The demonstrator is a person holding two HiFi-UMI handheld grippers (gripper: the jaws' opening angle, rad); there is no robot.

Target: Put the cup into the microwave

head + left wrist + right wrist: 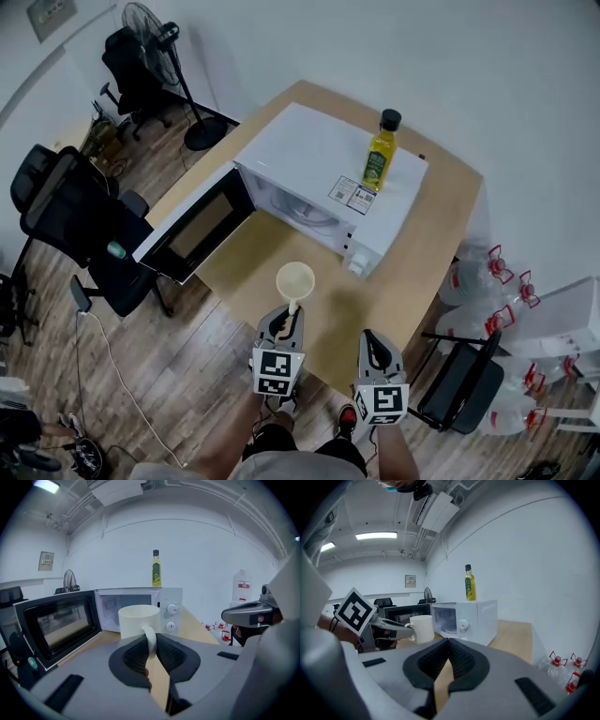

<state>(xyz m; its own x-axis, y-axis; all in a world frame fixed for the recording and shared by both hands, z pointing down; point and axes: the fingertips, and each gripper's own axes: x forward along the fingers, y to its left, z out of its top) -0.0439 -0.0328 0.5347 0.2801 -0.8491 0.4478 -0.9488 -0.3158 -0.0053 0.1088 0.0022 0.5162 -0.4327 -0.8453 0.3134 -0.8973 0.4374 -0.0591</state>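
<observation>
A cream cup (294, 279) hangs above the wooden table (436, 220), just in front of the white microwave (323, 159). My left gripper (292, 307) is shut on the cup's handle (150, 638), and the cup (138, 618) stands upright beyond the pads. The microwave door (192, 230) swings wide open to the left, and the cavity (112, 613) is bare. My right gripper (369, 337) floats to the right of the left one, jaws shut on nothing (448, 643). In the right gripper view the cup (423, 627) shows at the left, in front of the microwave (471, 616).
A yellow oil bottle (381, 155) stands on top of the microwave. Black office chairs (70, 211) and a floor fan (155, 37) are at the left. Water jugs (483, 272) and a dark chair (464, 375) sit to the right of the table.
</observation>
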